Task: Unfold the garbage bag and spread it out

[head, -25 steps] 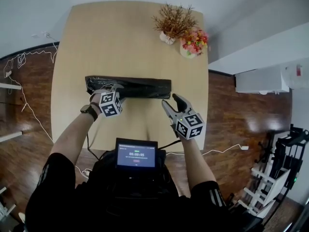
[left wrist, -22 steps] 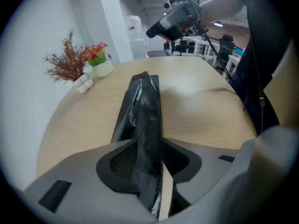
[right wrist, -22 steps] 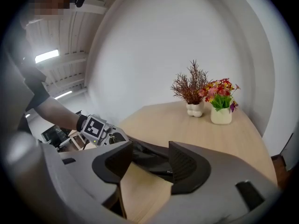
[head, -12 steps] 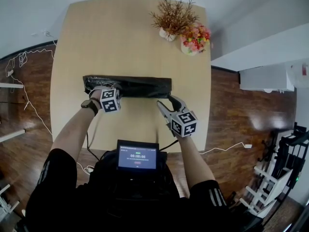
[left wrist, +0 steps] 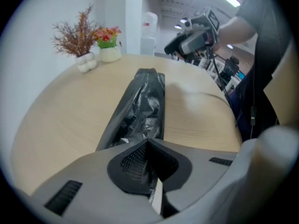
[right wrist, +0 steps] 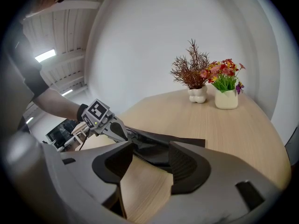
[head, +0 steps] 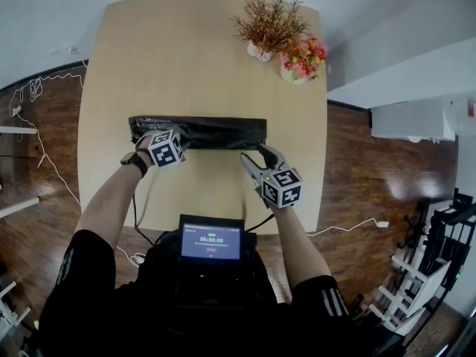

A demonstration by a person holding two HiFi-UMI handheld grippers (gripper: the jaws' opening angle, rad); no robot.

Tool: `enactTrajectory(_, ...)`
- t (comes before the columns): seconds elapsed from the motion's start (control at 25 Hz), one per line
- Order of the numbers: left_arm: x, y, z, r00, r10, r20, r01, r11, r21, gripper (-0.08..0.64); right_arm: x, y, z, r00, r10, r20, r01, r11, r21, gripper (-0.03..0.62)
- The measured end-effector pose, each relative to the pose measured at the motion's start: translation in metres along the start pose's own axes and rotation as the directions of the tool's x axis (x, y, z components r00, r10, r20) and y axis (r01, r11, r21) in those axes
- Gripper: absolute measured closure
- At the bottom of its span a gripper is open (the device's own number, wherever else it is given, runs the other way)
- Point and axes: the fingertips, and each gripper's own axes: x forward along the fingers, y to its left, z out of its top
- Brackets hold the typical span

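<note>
A black garbage bag (head: pixel 216 131) lies folded into a long strip across the wooden table (head: pixel 126 65). My left gripper (head: pixel 158 137) points steeply down at the strip's left end. Its jaws have just been closing and now meet on crinkled black plastic of the bag (left wrist: pixel 142 104), seen up close at the left gripper (left wrist: pixel 148 148). My right gripper (head: pixel 256 155) hovers at the strip's right end, near its front edge. Bare table wood shows between its parted jaws, with the right gripper (right wrist: pixel 148 153) just short of the bag (right wrist: pixel 187 141).
A white pot of dried twigs (head: pixel 259 50) and a pot of red flowers (head: pixel 297 69) stand at the table's far right corner. A small screen (head: pixel 212 238) hangs at the person's chest. Cables (head: pixel 33 88) trail on the wooden floor to the left.
The left gripper's jaws closed on the bag's left end. The right gripper sank and came closer to the bag's right end.
</note>
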Motion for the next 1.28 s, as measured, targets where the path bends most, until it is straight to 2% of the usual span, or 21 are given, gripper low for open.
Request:
enactTrajectory(0.12,-0.019,0.007,0.014,0.997,-0.001,0.077,0.007,0.996,-0.087,0.557,0.000,0.000,0.000,1.000,0.000,-0.002,0.000,1.000,-0.005,0.347)
enactTrajectory(0.28,-0.042,0.018,0.026,0.988,-0.003,0.152,0.027,0.988,-0.152,0.557,0.004,0.002,-0.002,1.000,0.008,-0.010,-0.008,1.000,-0.013,0.347)
enactTrajectory(0.36,-0.045,0.030,0.027,0.980,0.009,0.197,0.034,0.977,-0.212,0.557,0.008,0.006,-0.004,1.000,0.022,-0.019,-0.022,1.000,-0.020,0.347)
enactTrajectory(0.52,-0.058,0.046,0.036,0.957,0.022,0.290,0.086,0.931,-0.356,0.557,0.019,0.011,-0.011,0.998,0.047,-0.047,-0.048,0.998,-0.040,0.359)
enactTrajectory(0.68,-0.068,0.060,0.042,0.936,0.041,0.350,0.126,0.889,-0.440,0.557,0.035,0.012,-0.022,0.993,0.061,-0.101,-0.067,0.996,-0.056,0.360)
enactTrajectory(0.84,-0.076,0.079,0.049,0.914,0.073,0.399,0.161,0.837,-0.522,0.557,0.053,0.006,-0.034,0.985,0.065,-0.163,-0.078,0.994,-0.079,0.360)
enactTrajectory(0.92,-0.079,0.088,0.052,0.908,0.084,0.411,0.172,0.819,-0.547,0.557,0.061,-0.002,-0.035,0.982,0.046,-0.181,-0.063,0.994,-0.094,0.360)
enactTrajectory(1.0,-0.079,0.096,0.053,0.910,0.089,0.404,0.168,0.813,-0.557,0.557,0.069,-0.018,-0.039,0.977,-0.010,-0.215,-0.015,0.993,-0.116,0.360)
enactTrajectory(1.12,-0.078,0.110,0.050,0.920,0.104,0.378,0.146,0.805,-0.575,0.557,0.077,-0.047,-0.054,0.952,-0.110,-0.287,0.074,0.988,-0.134,0.360)
enactTrajectory(1.28,-0.074,0.134,0.044,0.939,0.154,0.308,0.073,0.785,-0.615,0.557,0.078,-0.054,-0.057,0.942,-0.133,-0.310,0.094,0.986,-0.136,0.370)
